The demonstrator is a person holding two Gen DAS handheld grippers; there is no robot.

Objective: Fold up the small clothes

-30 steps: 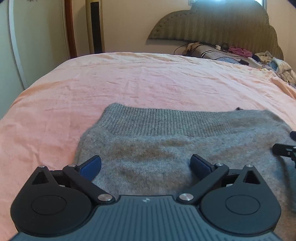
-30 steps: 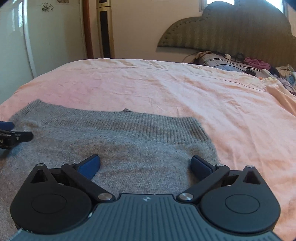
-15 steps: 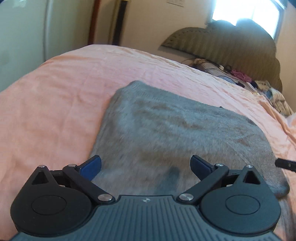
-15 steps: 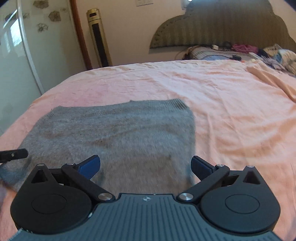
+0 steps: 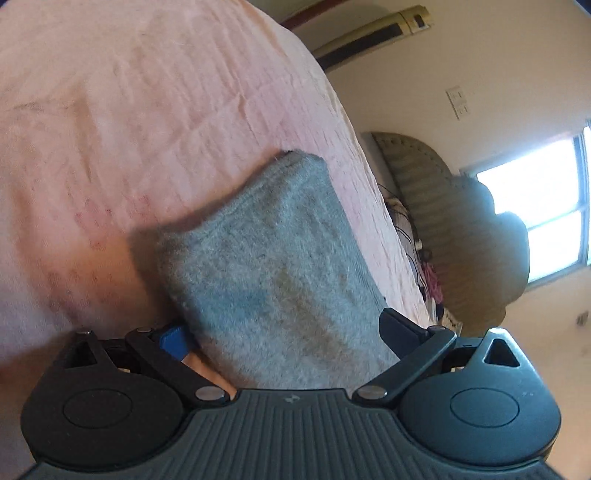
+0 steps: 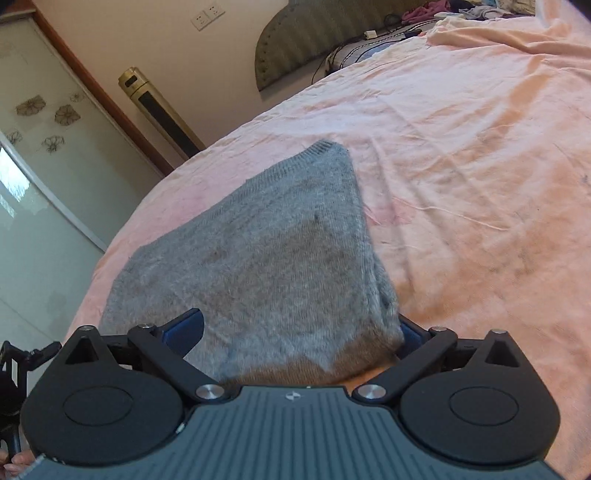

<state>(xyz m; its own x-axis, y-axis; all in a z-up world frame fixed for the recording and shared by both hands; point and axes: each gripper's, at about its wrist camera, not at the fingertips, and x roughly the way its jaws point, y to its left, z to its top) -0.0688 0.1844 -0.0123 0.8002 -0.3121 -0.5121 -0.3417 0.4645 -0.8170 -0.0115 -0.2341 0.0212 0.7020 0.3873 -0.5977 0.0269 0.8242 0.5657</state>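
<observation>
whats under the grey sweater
The grey sweater lies on the pink bedsheet, which shows all around it. Whatever is directly beneath the knit is covered and cannot be seen.

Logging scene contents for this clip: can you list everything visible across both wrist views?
sweater: one, grey knit, on the bed, near edge between both tools' jaws
bedsheet: one, pink, wrinkled, covering the bed
headboard: one, olive, padded, far end
clothes pile: several, mixed colours, by the headboard
tower fan: one, gold and black, against the wall
wall sockets: two, white
window: one, bright
left tool: black, blue pads
right tool: black, blue pads, jaws closing
</observation>
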